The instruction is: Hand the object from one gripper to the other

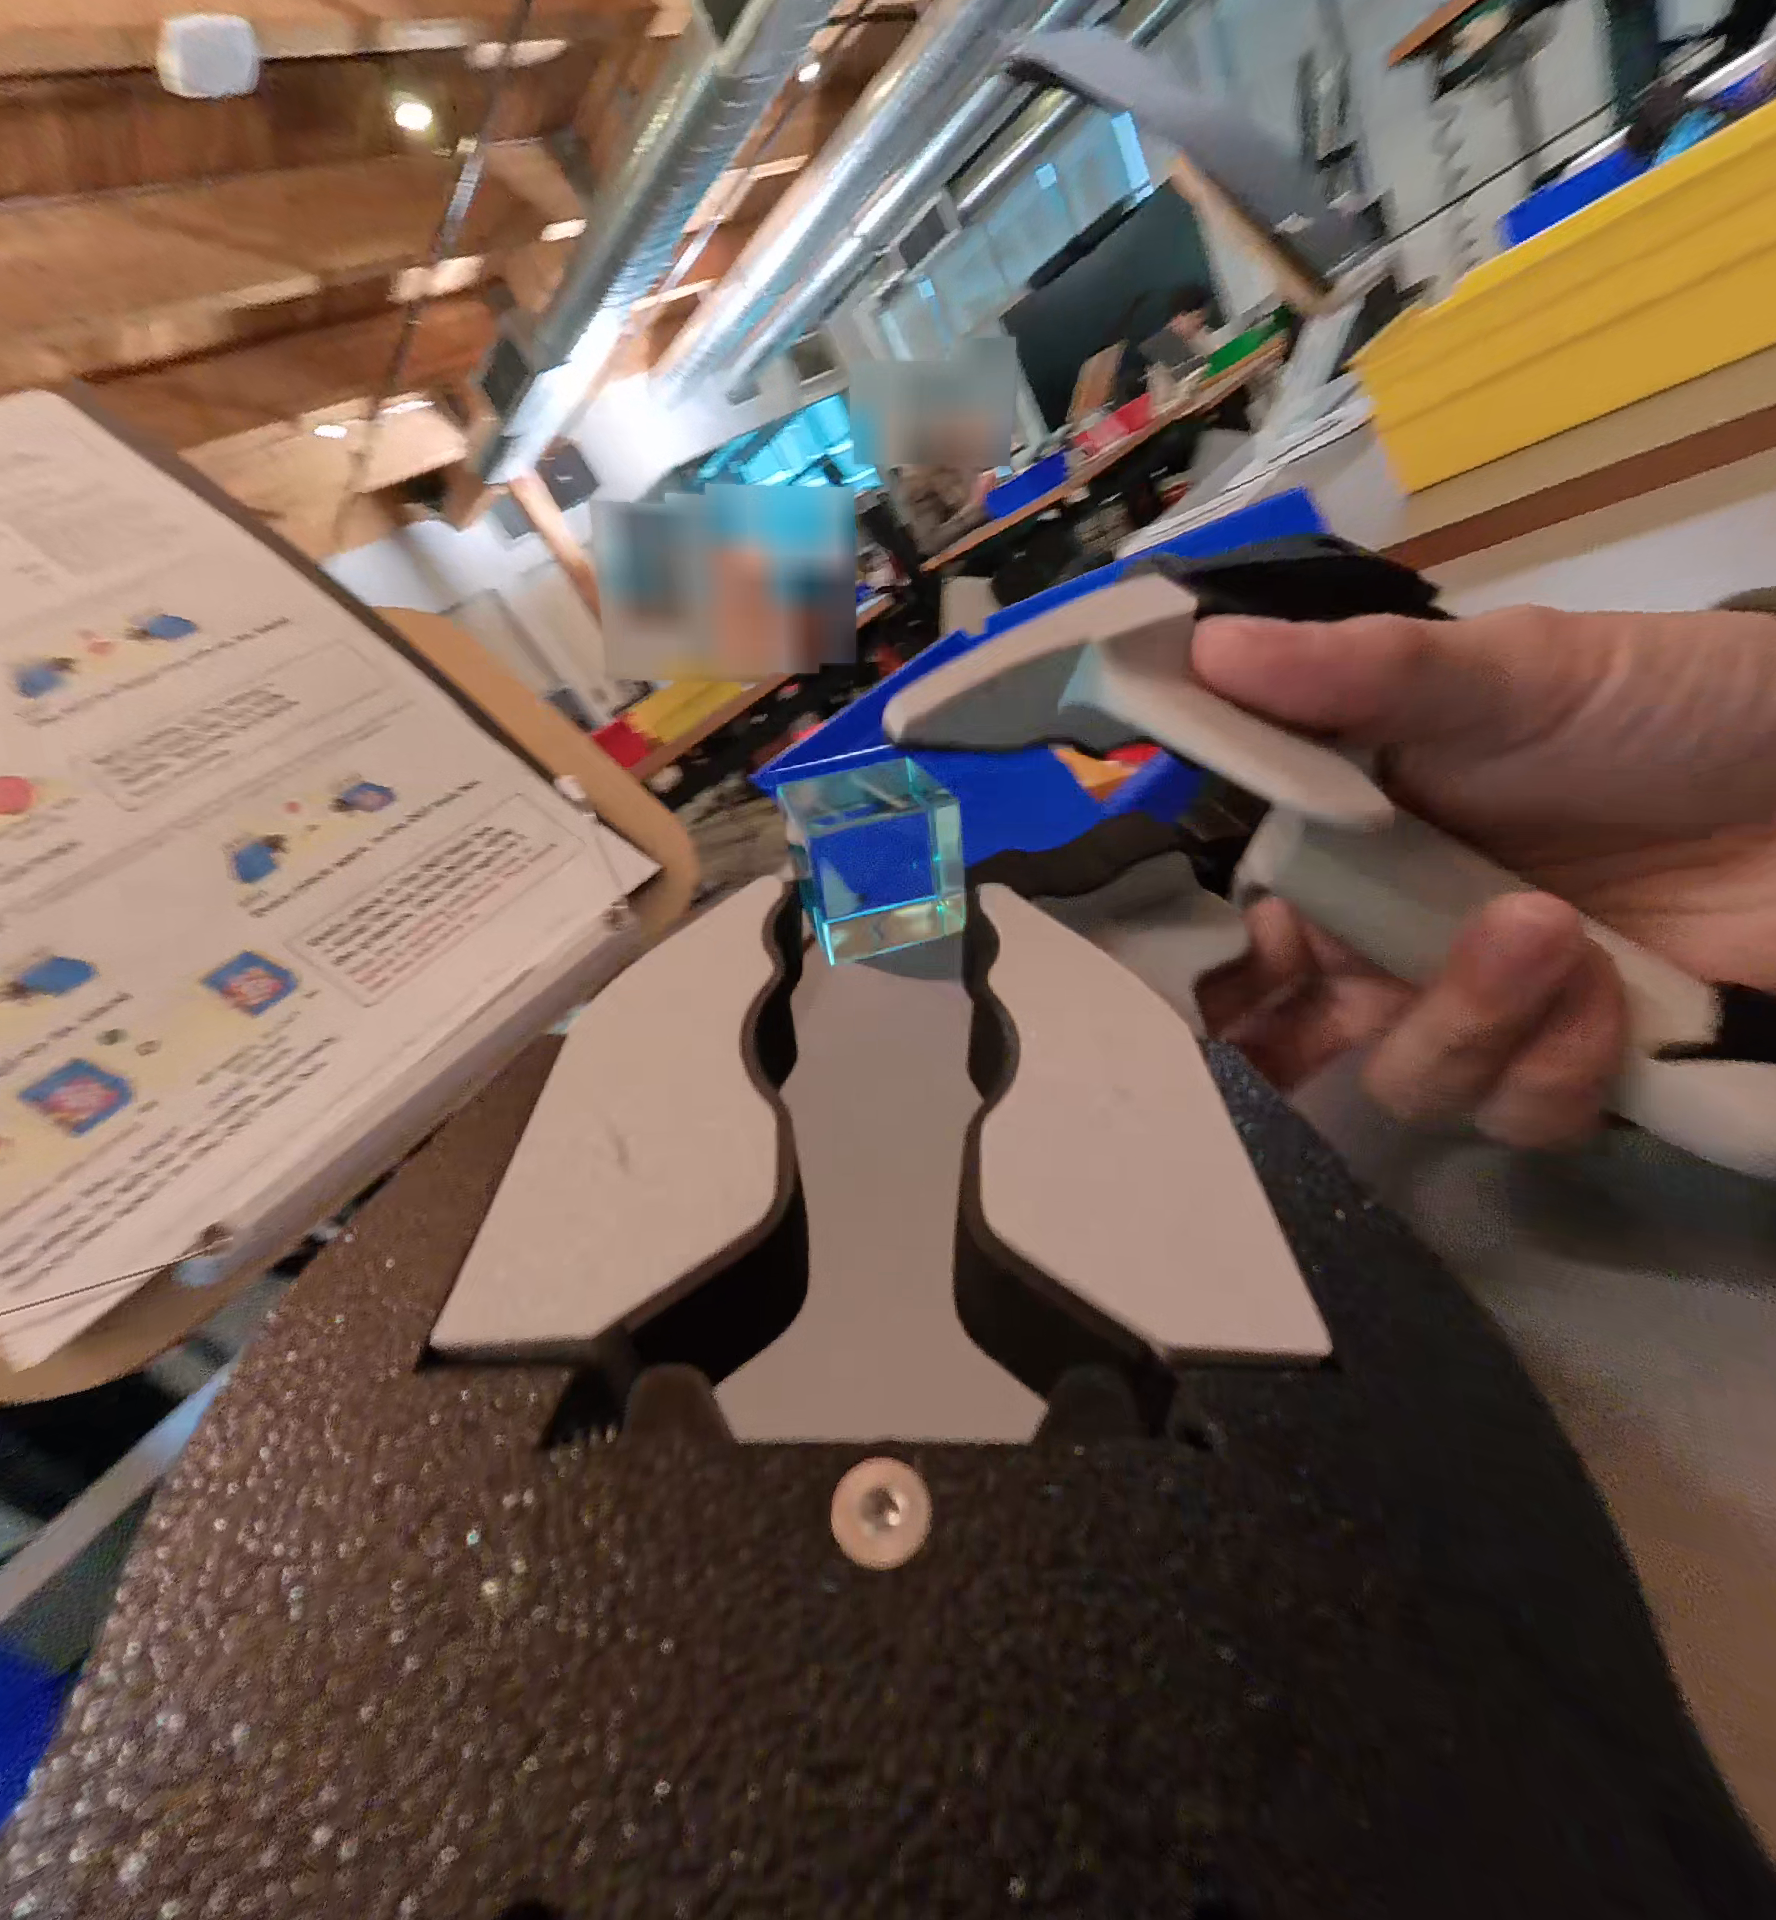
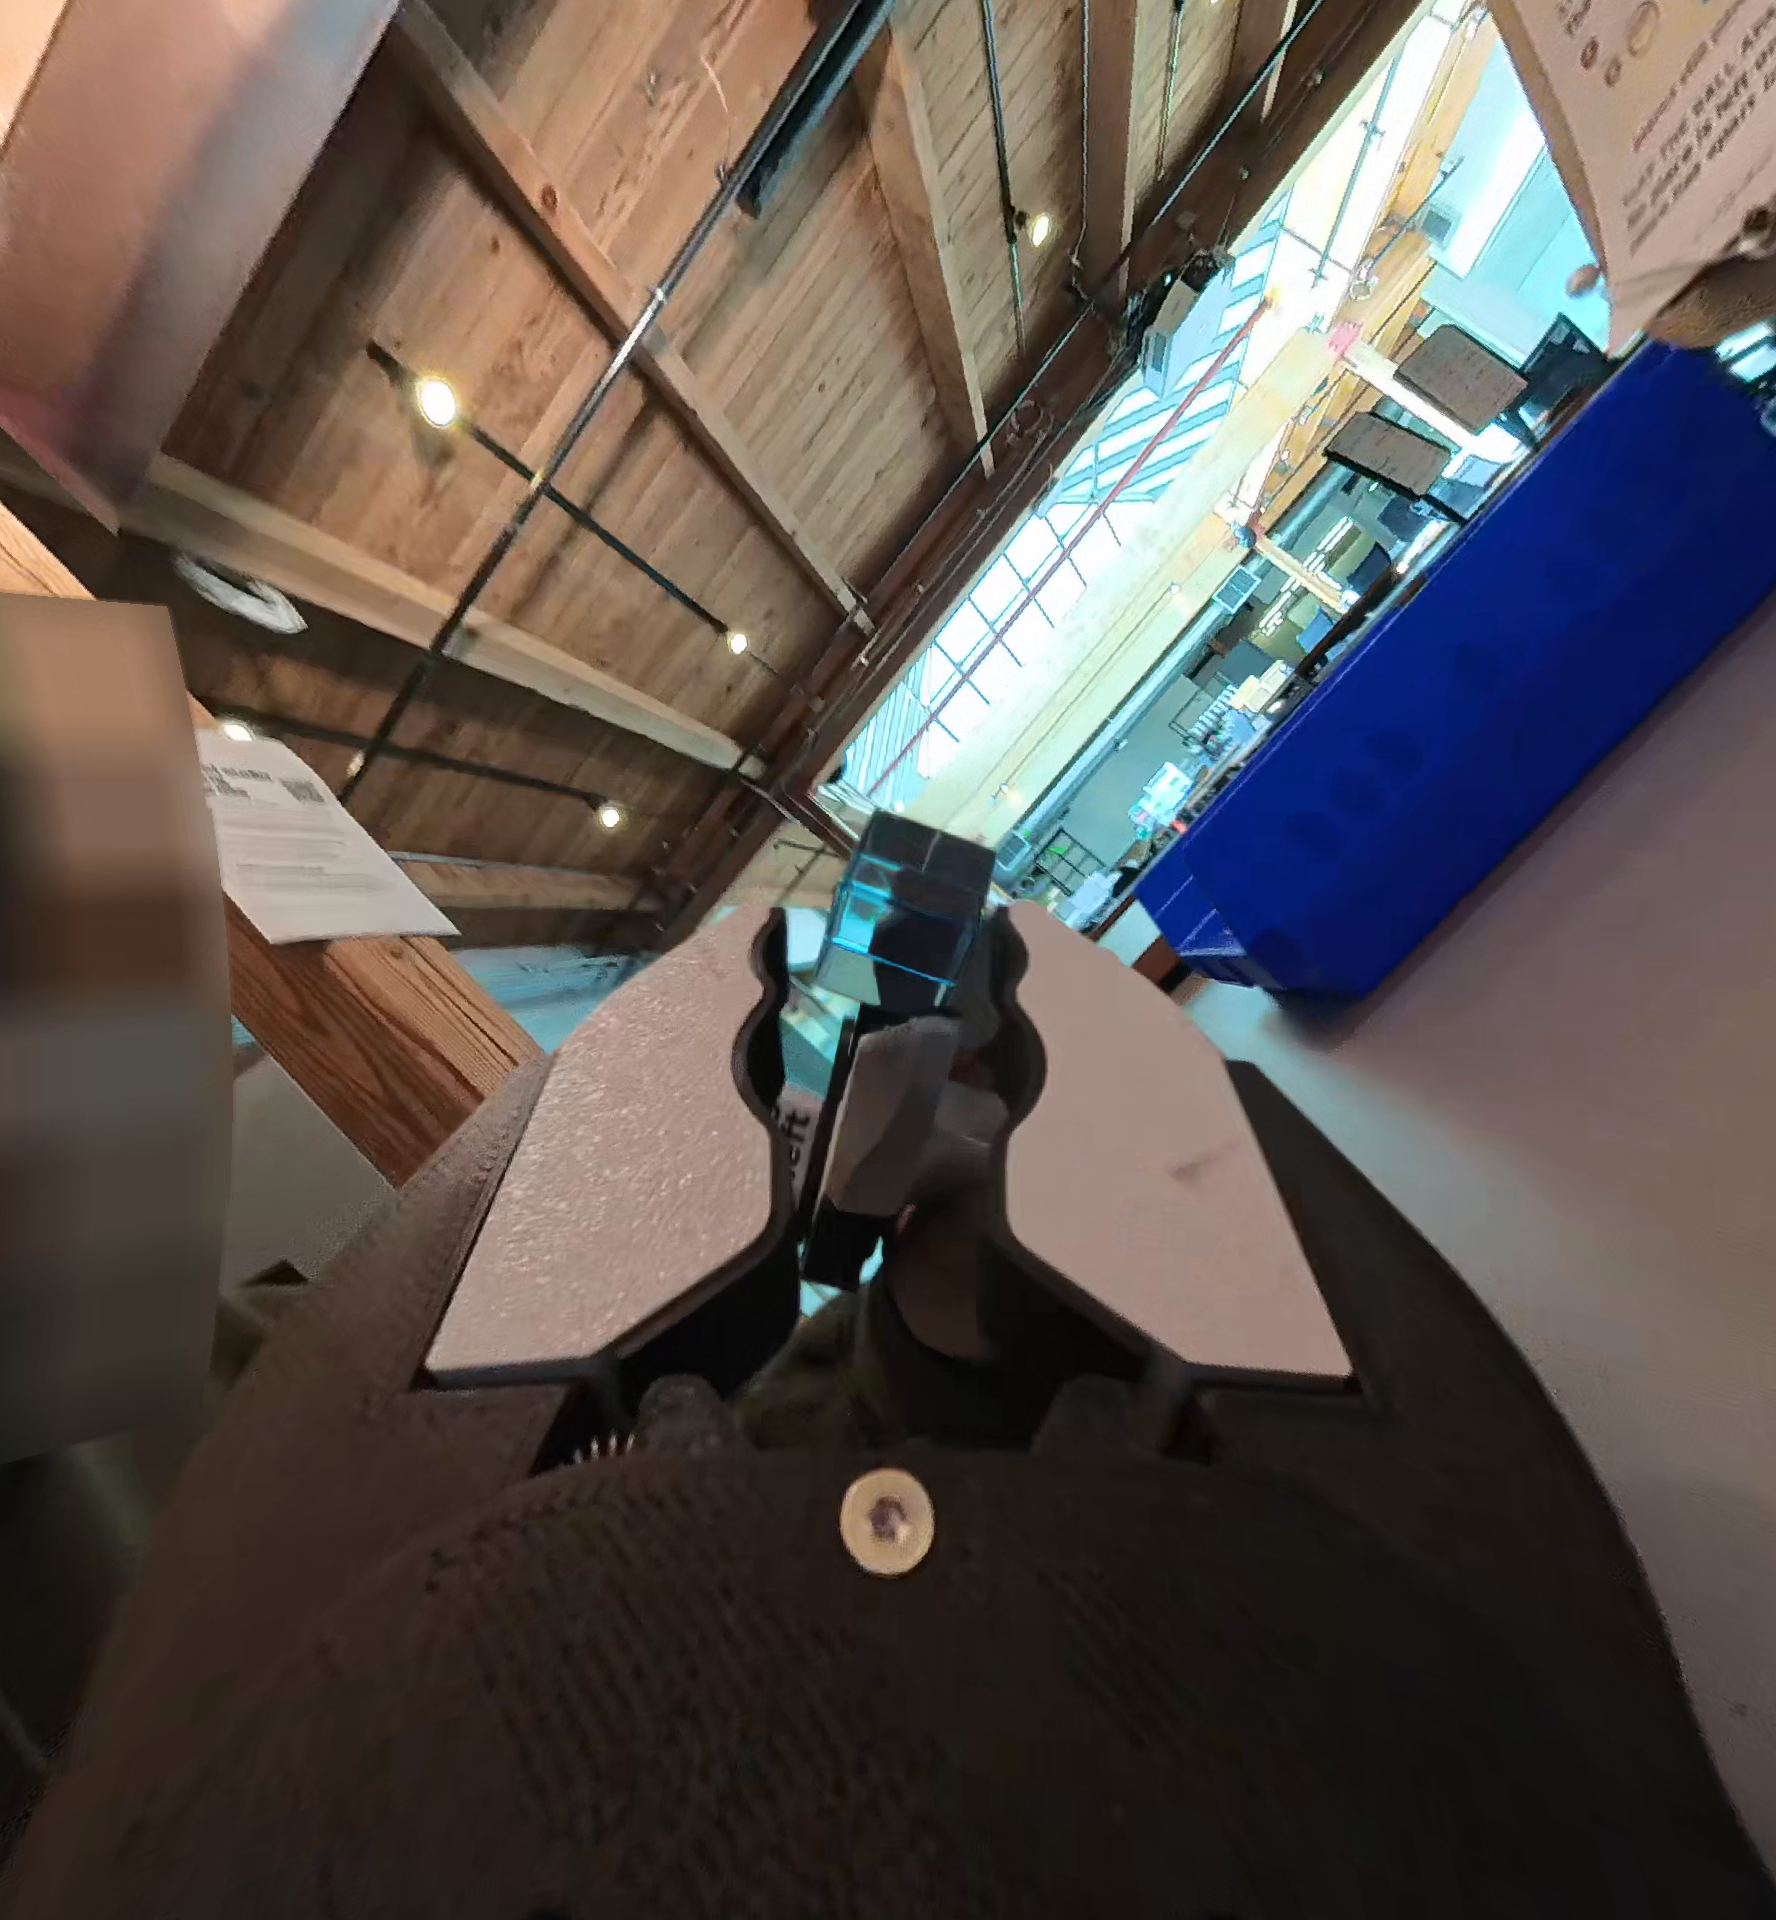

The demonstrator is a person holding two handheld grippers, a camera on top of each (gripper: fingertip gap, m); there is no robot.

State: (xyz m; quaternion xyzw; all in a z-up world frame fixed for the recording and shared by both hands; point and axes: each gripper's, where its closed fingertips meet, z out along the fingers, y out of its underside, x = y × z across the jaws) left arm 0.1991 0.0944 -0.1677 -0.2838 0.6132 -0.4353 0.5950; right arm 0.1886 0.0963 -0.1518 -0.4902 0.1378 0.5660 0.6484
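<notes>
A clear glass cube (image 1: 873,862) sits between the fingertips of my left gripper (image 1: 879,920), which is shut on it and holds it in the air. My right gripper (image 1: 1050,831), held by a hand (image 1: 1549,769), comes in from the right with one finger above the cube and one below. In the right wrist view the cube (image 2: 910,904) lies between the tips of my right gripper (image 2: 892,935). The jaws are open, with a gap on the cube's left side. A finger of the left gripper (image 2: 884,1122) shows under the cube.
A clipboard with printed sheets (image 1: 240,831) stands close on the left. A blue bin (image 1: 1029,800) is behind the cube, and yellow bins (image 1: 1590,312) are at the far right. In the right wrist view a blue bin (image 2: 1486,727) stands on the table (image 2: 1590,1195), and a wooden post (image 2: 375,1039) is at the left. The grippers are tip to tip, or close to it.
</notes>
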